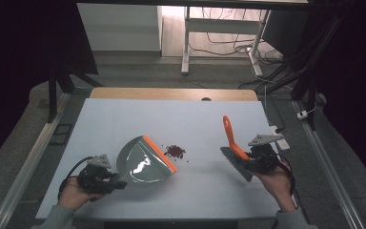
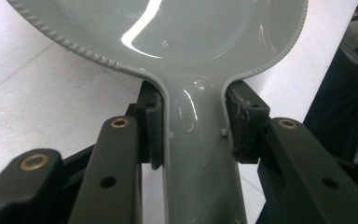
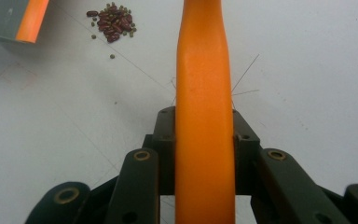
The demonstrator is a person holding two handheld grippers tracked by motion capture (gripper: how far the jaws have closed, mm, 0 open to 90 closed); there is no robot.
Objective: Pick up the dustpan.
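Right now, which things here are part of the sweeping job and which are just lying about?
In the job:
- dustpan, clamped by the left gripper
- brush, clamped by the right gripper
- beans, a small pile on the table between dustpan and brush

Lying about:
- power strip at the table's right edge
- cables on the floor beyond the table

The worktop (image 1: 124, 119) is white, with a strip of light wood (image 1: 171, 94) along its far edge. Grey carpet (image 1: 24, 138) covers the floor around it. Metal rails (image 1: 28, 157) run along the floor on both sides. Behind the worktop stands a white desk frame (image 1: 187, 43), and black cables (image 1: 228, 43) lie tangled on the floor under it. A white power strip (image 1: 280, 137) lies by the right edge. The sides of the room are dark, and light falls at the far end.
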